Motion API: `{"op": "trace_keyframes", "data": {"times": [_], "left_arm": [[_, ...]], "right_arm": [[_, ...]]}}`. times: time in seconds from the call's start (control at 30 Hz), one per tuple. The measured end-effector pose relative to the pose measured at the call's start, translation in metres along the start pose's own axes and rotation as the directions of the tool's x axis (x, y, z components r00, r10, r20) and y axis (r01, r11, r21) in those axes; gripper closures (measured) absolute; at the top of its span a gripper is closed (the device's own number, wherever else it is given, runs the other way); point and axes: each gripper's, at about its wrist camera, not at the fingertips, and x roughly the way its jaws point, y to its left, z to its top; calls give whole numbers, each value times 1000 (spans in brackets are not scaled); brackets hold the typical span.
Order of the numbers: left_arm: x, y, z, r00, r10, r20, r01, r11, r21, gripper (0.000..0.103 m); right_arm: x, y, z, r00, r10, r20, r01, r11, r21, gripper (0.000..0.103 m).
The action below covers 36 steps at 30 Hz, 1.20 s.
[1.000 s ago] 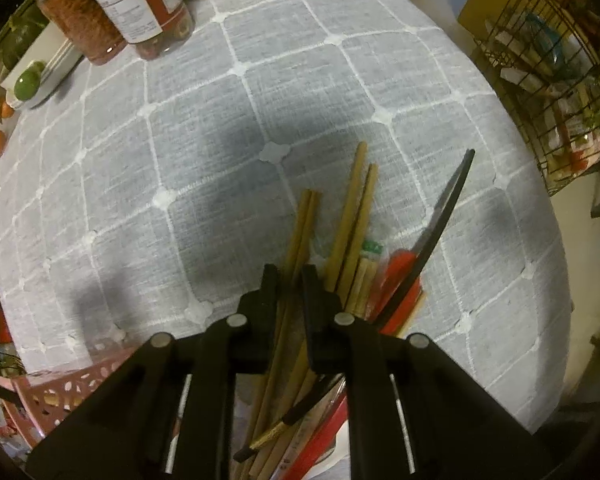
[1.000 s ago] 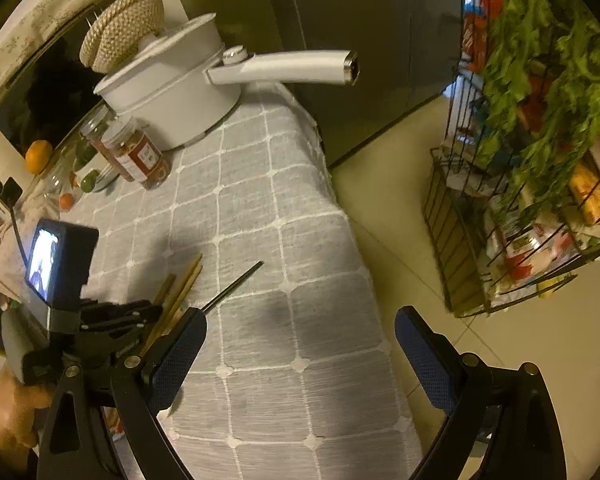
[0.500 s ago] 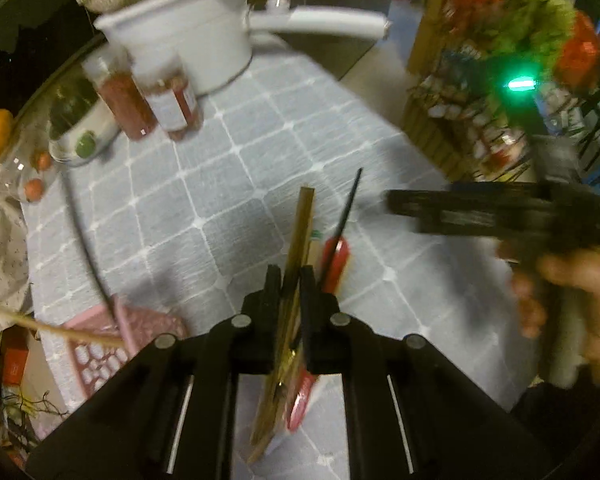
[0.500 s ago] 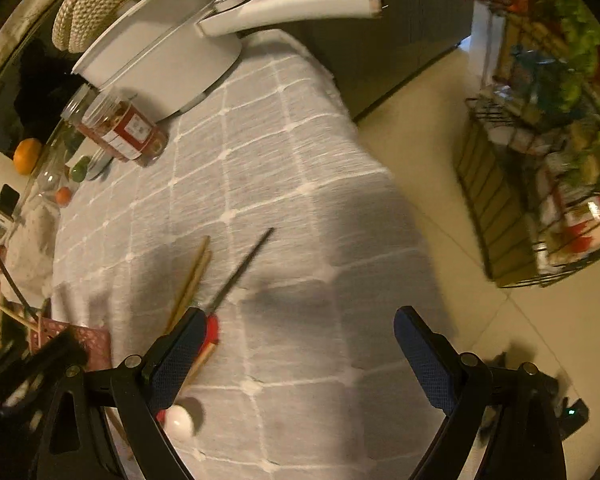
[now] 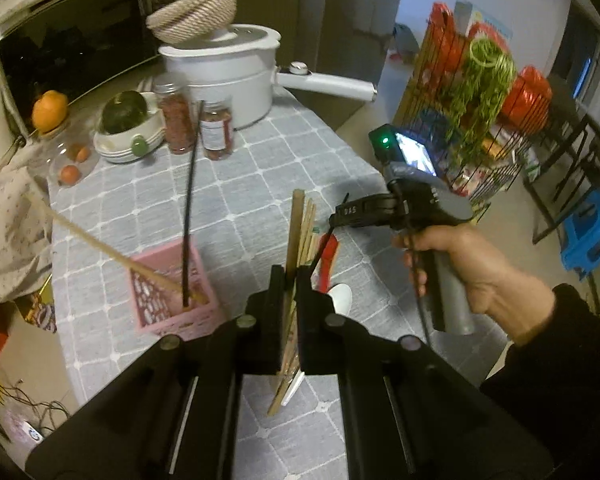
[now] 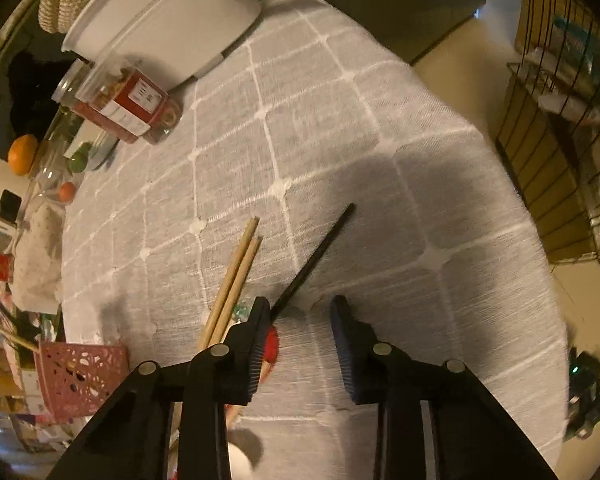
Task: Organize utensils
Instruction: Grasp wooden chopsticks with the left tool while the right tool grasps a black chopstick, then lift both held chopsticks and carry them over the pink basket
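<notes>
My left gripper is shut on a brown wooden chopstick, held up off the grey checked tablecloth. To its left stands a pink basket with a black chopstick upright in it and a wooden one leaning out. My right gripper hangs low over the cloth, its jaws closing with only bare cloth between them. A black chopstick lies slanted by its left finger, apart from the pads. Two wooden chopsticks, a red utensil and a white spoon lie further left.
A white pot with a long handle, two spice jars, a bowl stack and fruit crowd the far side. The table edge drops off on the right, where a wire rack stands on the floor. A hand holds the right gripper.
My left gripper has risen and tilted up, carrying the wooden chopstick off the pile. The right gripper has dropped toward the cloth beside the black chopstick, and its jaws have narrowed a lot.
</notes>
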Motion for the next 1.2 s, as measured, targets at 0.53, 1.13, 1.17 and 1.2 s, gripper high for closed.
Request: {"op": "trace_keyframes", "data": {"times": [0.53, 1.13, 1.17, 1.2], "left_arm": [[-32, 29, -25, 991, -74, 107, 84, 993, -85, 98], [-85, 42, -28, 946, -8, 323, 44, 994, -104, 98], [-89, 43, -28, 939, -1, 343, 40, 993, -108, 98], [-91, 43, -28, 935, 4, 355, 37, 993, -110, 98]], "right_arm": [[2, -10, -3, 995, 99, 22, -100, 993, 66, 96], [-130, 78, -67, 918, 318, 236, -241, 922, -302, 97], [-140, 86, -72, 912, 322, 255, -230, 914, -334, 97], [-146, 92, -76, 906, 325, 271, -218, 908, -358, 97]]}}
